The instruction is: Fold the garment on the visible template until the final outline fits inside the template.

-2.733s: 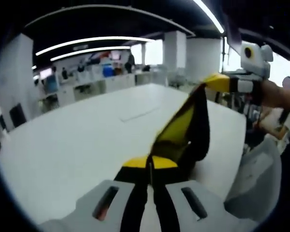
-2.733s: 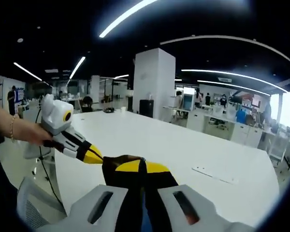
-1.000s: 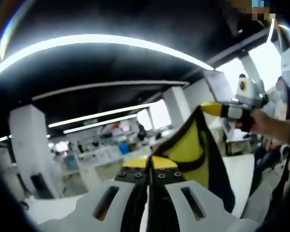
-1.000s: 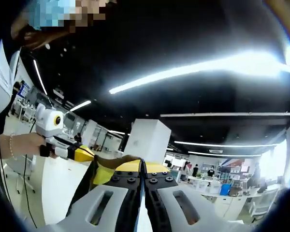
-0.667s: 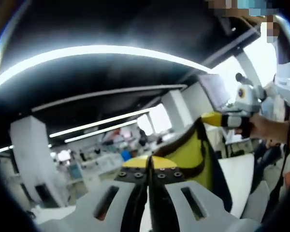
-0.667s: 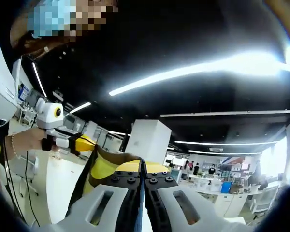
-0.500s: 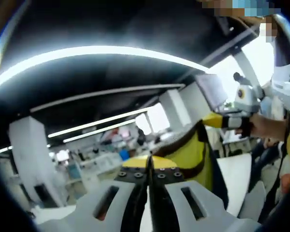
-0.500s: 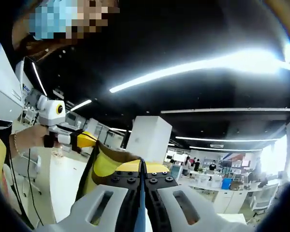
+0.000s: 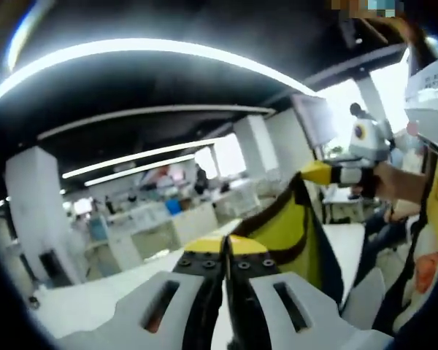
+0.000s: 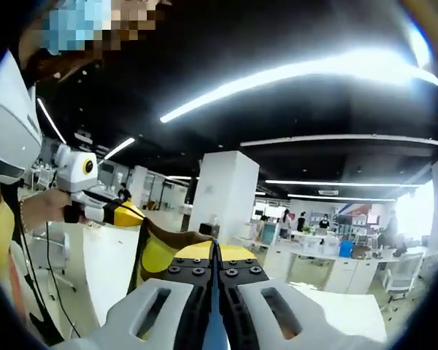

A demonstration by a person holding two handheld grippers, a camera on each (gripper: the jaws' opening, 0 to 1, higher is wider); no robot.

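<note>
Left gripper view: above the white table (image 9: 102, 299), the yellow and black garment (image 9: 288, 233) hangs stretched in the air between the left gripper (image 9: 225, 257) and the right gripper (image 9: 317, 173), each clenched on an edge of it.

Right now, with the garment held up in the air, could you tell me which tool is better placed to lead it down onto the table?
Neither clearly. The left tool and right tool are both shut on the yellow garment, stretched between them above the white table. Lowering both together looks safest.
</note>
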